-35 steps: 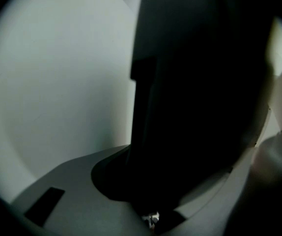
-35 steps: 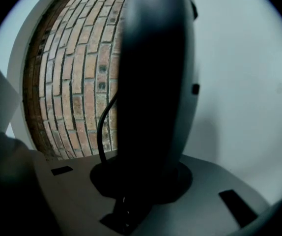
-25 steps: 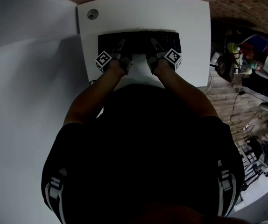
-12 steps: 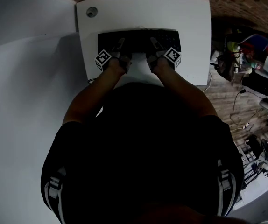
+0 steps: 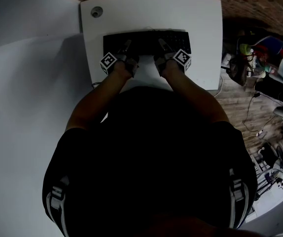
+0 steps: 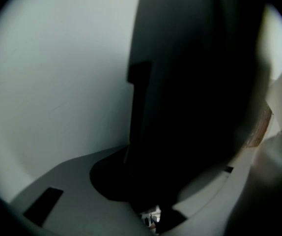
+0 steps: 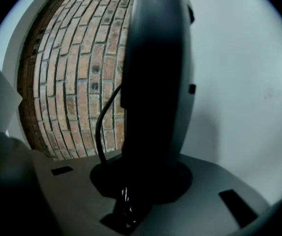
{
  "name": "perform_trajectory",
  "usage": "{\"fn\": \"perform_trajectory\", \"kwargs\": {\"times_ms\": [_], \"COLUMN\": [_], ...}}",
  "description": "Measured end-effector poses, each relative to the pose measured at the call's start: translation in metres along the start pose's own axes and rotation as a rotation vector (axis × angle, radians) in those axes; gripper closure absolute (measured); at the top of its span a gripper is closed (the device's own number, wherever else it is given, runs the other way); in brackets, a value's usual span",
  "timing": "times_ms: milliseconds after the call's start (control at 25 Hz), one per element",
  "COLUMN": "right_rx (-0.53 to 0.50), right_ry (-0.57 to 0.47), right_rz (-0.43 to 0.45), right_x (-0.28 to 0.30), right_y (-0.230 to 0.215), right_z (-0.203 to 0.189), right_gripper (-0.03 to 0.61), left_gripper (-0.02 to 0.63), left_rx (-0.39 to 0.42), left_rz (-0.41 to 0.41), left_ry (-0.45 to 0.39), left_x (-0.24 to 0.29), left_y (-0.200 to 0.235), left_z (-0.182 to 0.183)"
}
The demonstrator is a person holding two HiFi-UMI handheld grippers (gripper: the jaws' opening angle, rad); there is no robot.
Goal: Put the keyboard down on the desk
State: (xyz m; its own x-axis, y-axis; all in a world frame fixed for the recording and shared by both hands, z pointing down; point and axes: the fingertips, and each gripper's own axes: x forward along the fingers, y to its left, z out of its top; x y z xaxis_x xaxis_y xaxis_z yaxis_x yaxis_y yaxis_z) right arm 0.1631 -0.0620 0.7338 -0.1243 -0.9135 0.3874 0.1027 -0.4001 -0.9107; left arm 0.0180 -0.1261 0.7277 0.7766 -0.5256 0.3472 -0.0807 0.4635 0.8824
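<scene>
A black keyboard (image 5: 146, 39) lies flat on the white desk (image 5: 200, 19), near its middle. My left gripper (image 5: 127, 45) reaches onto its near edge left of centre, my right gripper (image 5: 161, 45) right of centre. In the left gripper view the keyboard (image 6: 190, 82) fills the space between the jaws as a dark slab; these jaws have just been opening, and a thin bright gap shows beside it. In the right gripper view the keyboard (image 7: 155, 82) stands edge-on, wedged between the jaws, with its black cable (image 7: 101, 127) trailing beside it.
A round grey cable port (image 5: 97, 12) sits in the desk's far left corner. A brick wall (image 7: 67, 82) runs behind the desk. A large white surface (image 5: 28, 93) lies to the left. Cluttered gear and cables (image 5: 255, 58) stand on the wooden floor at right.
</scene>
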Motion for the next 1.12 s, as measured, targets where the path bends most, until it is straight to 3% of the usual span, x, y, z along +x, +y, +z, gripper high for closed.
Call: {"fn": "perform_trajectory", "kwargs": {"times_ms": [480,1120], "right_rx": [0.022,0.031], "right_ry": [-0.027,-0.027], "right_rz": [-0.032,-0.065], "right_x": [-0.008,-0.024], "right_y": [-0.005,-0.017], "right_z": [0.004,0.005], "right_gripper": [0.445,0.444], "left_gripper": [0.418,0.397], "left_rx": [-0.004,0.024], "left_rz": [-0.028,0.012], "left_ry": [0.05,0.062], "left_x": [0.0,-0.02], "left_y": [-0.001,0.011], "left_z": [-0.007,-0.013]}}
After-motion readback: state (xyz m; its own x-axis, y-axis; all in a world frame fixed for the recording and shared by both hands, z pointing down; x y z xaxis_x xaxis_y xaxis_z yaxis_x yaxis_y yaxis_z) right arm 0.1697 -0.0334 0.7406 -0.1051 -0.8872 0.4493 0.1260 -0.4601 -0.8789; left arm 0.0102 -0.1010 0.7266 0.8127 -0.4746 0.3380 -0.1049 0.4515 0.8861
